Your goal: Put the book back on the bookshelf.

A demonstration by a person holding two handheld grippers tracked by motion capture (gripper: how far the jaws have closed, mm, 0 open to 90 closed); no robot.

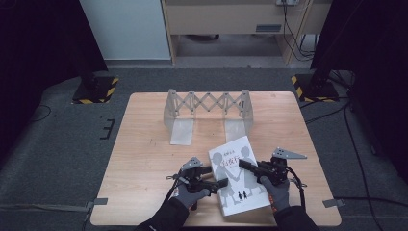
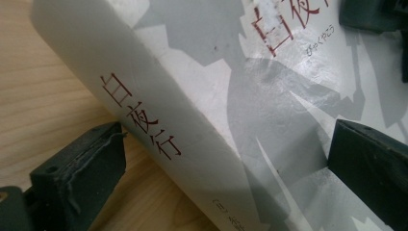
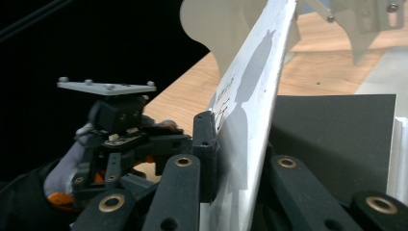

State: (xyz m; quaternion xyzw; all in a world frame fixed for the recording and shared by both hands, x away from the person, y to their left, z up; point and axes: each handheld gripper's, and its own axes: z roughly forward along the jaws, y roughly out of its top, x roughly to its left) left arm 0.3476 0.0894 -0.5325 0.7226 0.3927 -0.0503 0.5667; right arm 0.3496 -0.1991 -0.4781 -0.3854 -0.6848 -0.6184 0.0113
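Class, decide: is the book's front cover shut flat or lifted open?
Lifted open: the right gripper pinches the front cover, raised off the dark page beneath.

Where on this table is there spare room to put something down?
Bare wood lies left of the book, along the table left edge, and right of the folding rack. The near middle is crowded with both grippers.

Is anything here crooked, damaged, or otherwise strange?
The book lies askew on the table, and the right gripper has pinched its front cover alone, lifting it off the black page beneath. The left gripper stands open around the spine. Its left pad looks frayed.
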